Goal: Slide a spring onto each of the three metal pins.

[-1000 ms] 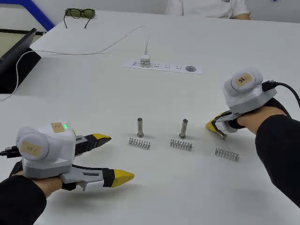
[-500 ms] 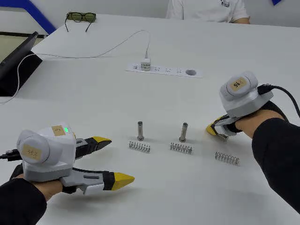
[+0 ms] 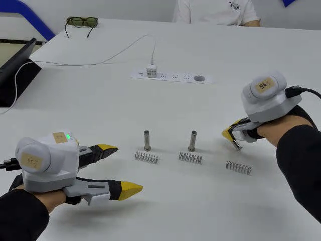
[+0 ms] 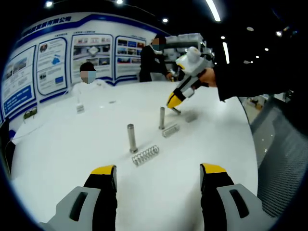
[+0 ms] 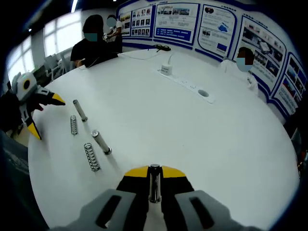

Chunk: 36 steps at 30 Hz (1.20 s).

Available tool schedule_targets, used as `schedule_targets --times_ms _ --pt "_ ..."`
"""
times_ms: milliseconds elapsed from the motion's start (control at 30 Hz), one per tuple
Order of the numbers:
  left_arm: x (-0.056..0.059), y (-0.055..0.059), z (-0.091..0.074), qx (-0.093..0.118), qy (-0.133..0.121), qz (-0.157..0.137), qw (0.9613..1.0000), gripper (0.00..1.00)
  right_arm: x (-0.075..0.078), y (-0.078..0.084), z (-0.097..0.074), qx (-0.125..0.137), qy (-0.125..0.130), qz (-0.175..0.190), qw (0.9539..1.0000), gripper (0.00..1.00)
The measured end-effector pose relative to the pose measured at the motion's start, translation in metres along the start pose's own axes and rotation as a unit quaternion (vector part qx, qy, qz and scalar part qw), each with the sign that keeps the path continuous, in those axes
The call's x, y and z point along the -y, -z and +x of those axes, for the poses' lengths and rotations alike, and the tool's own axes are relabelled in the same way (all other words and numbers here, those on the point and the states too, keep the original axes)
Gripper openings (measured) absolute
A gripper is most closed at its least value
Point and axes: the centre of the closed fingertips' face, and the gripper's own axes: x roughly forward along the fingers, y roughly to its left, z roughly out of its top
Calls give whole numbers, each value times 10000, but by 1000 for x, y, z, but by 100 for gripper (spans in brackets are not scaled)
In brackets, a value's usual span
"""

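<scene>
Since the right gripper (image 3: 234, 139) clamps a short silver metal pin (image 5: 154, 182) and the left gripper (image 3: 120, 168) gapes wide, the pin is best lined up squarely with the nearest coiled wire spring (image 3: 238, 167).

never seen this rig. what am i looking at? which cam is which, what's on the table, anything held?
There is no robot arm here. A person holds a two-jaw gripper in each hand. The head view comes from a headset camera looking down at the white table. The two round pictures come from fisheye cameras riding on the grippers, each looking along its own jaws.

The left gripper has its yellow-tipped jaws open and holds nothing. The right gripper is shut on a metal pin.

Two more pins stand upright on the table: a left pin and a middle pin. Three springs lie flat in front: the left spring, middle spring and right spring. None is on a pin yet. Further back are a power strip and glasses.
</scene>
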Motion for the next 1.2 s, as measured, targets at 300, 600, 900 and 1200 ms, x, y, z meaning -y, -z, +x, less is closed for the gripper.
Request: schedule_targets --times_ms 300,600,900,1200 --pt "1 -2 -1 17 9 26 10000 71 -1 4 -17 158 64 83 9998 9" --pt "2 -4 -1 27 12 58 10000 71 -3 10 -26 225 127 148 9996 9" --pt "2 -6 -2 27 12 63 10000 71 -6 13 -32 272 126 210 9993 9" --pt "3 -7 -1 16 33 87 10000 71 -6 16 -35 254 109 301 9992 9"
